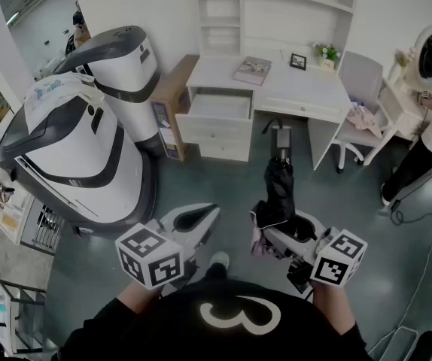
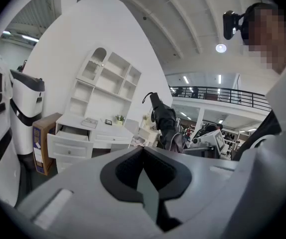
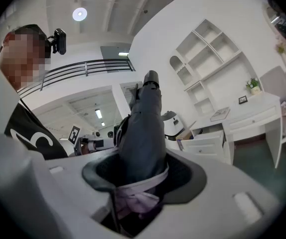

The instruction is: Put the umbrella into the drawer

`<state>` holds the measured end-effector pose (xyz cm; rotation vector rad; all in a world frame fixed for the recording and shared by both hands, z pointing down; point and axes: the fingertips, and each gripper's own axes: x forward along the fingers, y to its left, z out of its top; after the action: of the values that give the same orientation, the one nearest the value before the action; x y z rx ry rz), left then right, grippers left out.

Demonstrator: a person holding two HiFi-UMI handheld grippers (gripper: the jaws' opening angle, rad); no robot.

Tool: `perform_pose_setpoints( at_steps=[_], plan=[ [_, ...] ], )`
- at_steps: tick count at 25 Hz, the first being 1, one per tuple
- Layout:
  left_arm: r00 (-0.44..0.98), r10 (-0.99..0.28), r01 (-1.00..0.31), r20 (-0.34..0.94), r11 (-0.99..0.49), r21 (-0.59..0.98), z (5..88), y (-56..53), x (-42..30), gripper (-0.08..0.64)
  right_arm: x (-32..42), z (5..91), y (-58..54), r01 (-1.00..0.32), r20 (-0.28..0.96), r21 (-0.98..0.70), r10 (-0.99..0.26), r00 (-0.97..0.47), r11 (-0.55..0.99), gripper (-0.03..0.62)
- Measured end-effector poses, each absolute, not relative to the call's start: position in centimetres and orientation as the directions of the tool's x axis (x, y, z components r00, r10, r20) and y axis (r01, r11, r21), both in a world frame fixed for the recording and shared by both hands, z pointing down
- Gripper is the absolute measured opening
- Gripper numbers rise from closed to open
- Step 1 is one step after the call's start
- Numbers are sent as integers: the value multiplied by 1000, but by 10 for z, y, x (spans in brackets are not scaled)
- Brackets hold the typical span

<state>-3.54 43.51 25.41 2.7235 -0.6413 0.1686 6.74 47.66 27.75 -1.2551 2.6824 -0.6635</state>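
A folded dark umbrella (image 1: pixel 278 183) with a pale strap points forward toward the white desk (image 1: pixel 306 89). My right gripper (image 1: pixel 280 228) is shut on its lower end. In the right gripper view the umbrella (image 3: pixel 145 128) rises from between the jaws of that gripper (image 3: pixel 138 176). The desk's top left drawer (image 1: pixel 220 105) stands pulled open, some way ahead of both grippers. My left gripper (image 1: pixel 197 218) hangs to the left of the umbrella, shut with nothing in it. The left gripper view shows its own jaws (image 2: pixel 145 176) closed, with the umbrella (image 2: pixel 165 123) and the drawer (image 2: pixel 73 132) beyond.
Two large white and grey machines (image 1: pixel 73 149) (image 1: pixel 122 66) stand at the left. A cardboard box (image 1: pixel 172 104) leans beside the desk. A book (image 1: pixel 252 70) lies on the desktop. A chair (image 1: pixel 355 89) sits at the desk's right, and a person (image 1: pixel 427 149) stands at the far right.
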Motion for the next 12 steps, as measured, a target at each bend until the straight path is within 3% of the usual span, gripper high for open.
perform_pose_setpoints(
  at_steps=[12],
  plan=[
    [884, -435, -466, 170, -844, 265, 254, 423, -47, 9, 57, 278, 456, -698, 67, -414, -745, -663, 584, 233]
  ],
)
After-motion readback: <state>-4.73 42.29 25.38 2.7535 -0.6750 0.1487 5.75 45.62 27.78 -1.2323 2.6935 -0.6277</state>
